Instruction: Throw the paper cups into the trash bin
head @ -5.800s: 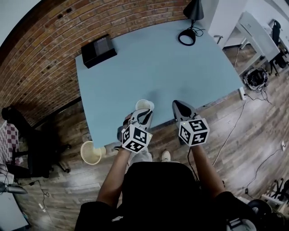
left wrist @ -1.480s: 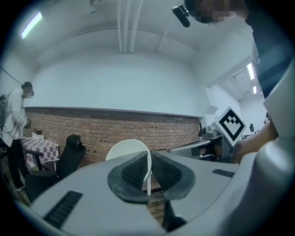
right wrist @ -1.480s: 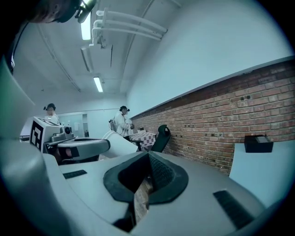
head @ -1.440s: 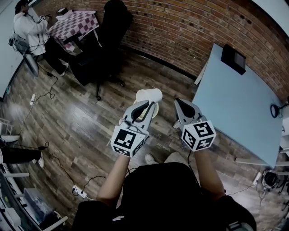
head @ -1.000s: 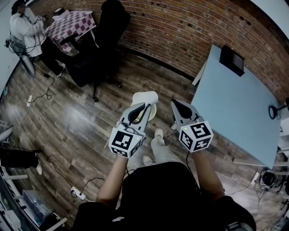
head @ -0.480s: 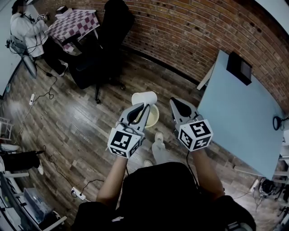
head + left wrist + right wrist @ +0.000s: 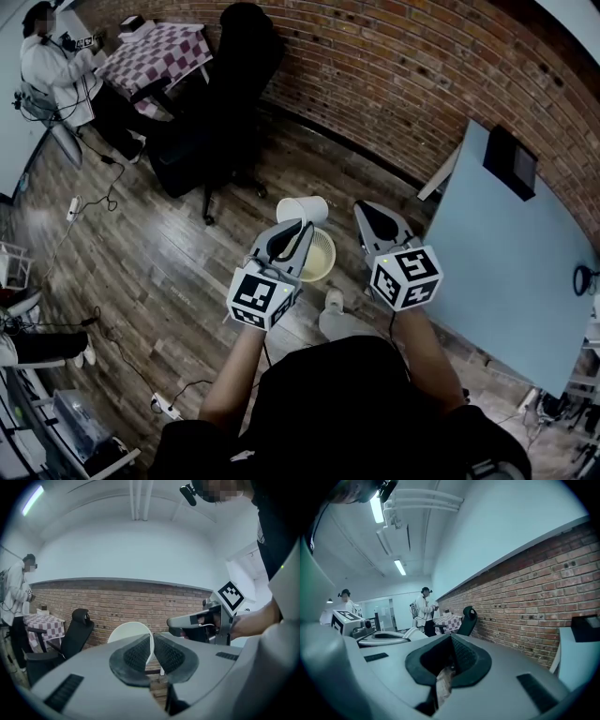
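Now left gripper (image 7: 296, 226) jaws pinch paper cup (image 7: 302, 208) near trash bin (image 7: 320, 259), right gripper (image 7: 367, 212) clenched

The trash bin (image 7: 322, 258) was partly covered by the left gripper (image 7: 298, 228) and the paper cup (image 7: 302, 208) in the head view. The table (image 7: 506, 272) was cut off by that view's right edge.

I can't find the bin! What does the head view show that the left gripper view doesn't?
Only the head view shows the trash bin on the floor below the held paper cup. Only the left gripper view shows the ceiling light and how the left tool pinches the cup's wall. Both show the cup, the right tool, the brick wall and the black chair.
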Action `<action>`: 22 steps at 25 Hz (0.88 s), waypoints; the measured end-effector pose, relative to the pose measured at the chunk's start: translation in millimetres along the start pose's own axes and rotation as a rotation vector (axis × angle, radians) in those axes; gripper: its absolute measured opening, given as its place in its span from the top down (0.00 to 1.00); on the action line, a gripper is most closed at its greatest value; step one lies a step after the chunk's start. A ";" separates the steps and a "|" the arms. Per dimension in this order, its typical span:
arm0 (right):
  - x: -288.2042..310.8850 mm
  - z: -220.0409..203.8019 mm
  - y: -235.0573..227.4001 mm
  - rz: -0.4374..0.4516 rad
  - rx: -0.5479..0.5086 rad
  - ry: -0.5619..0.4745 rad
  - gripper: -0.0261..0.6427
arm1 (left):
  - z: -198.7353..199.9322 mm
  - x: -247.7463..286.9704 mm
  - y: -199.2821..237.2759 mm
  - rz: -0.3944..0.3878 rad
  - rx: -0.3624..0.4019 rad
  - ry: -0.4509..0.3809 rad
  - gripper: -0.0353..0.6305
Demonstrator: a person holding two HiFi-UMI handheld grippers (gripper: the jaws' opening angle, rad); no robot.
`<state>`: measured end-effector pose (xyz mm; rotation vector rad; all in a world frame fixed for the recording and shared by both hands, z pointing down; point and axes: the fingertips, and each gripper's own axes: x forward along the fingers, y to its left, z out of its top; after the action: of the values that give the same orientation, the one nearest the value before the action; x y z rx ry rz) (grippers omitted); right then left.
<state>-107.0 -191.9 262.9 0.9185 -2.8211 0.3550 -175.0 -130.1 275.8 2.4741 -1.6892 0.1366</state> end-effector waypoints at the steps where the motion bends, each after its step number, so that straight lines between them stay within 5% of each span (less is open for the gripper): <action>1: 6.2 1.7 -4.7 0.006 0.000 0.001 0.95 | 0.5 6.1 3.8 0.004 -0.001 0.003 0.90; 22: 95.9 -36.8 -76.3 0.095 0.139 0.122 0.95 | -32.0 75.2 65.9 0.121 -0.063 0.130 0.90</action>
<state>-135.7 -295.4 332.5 0.7597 -2.7616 0.6051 -208.7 -217.4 323.3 2.2658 -1.7594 0.2472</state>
